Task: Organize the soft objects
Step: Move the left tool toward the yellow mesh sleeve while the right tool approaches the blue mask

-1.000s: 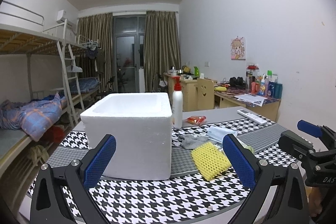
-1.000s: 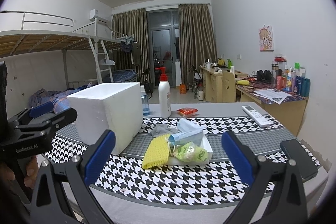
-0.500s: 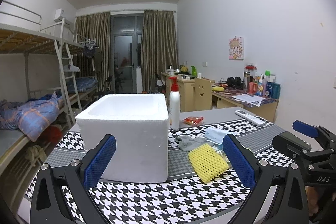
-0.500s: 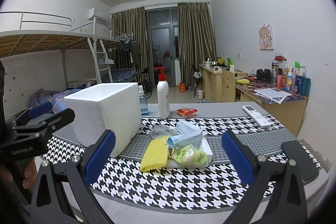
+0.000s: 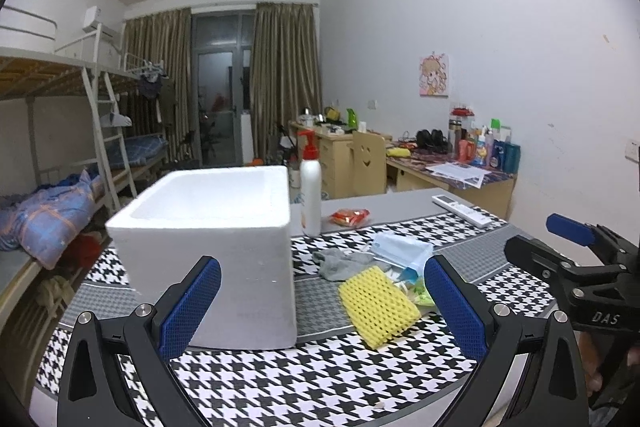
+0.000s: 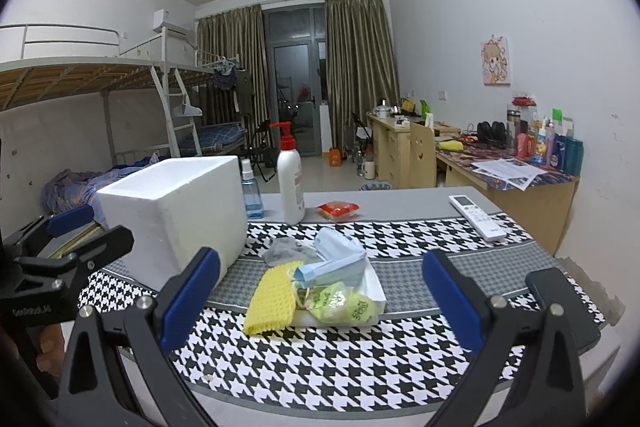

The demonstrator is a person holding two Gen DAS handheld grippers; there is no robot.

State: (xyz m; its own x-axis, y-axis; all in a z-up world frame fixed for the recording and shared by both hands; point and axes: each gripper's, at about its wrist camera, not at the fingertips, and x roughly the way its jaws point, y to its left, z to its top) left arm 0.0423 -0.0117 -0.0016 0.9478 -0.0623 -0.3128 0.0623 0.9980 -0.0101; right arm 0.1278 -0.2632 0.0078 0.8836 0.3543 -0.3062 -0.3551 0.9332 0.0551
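Note:
A pile of soft things lies mid-table: a yellow foam net (image 5: 378, 309) (image 6: 272, 297), a grey cloth (image 5: 340, 263) (image 6: 284, 251), a pack of blue face masks (image 5: 402, 253) (image 6: 334, 261) and a green packet (image 6: 344, 307). A white foam box (image 5: 208, 247) (image 6: 176, 211), open on top, stands left of them. My left gripper (image 5: 320, 307) is open and empty, near the box's front. My right gripper (image 6: 320, 299) is open and empty, short of the pile.
A white pump bottle (image 5: 310, 195) (image 6: 290, 183), a small blue spray bottle (image 6: 250, 195), a red snack packet (image 5: 348, 215) (image 6: 338, 209) and a remote (image 6: 476, 211) sit at the back. A black phone (image 6: 560, 303) lies at the right edge. The houndstooth cloth (image 6: 340, 359) covers the table.
Both grippers have drifted slightly; the table and the things on it sit a little higher and closer in each view. Jaws stay open. Nothing on the table has moved.

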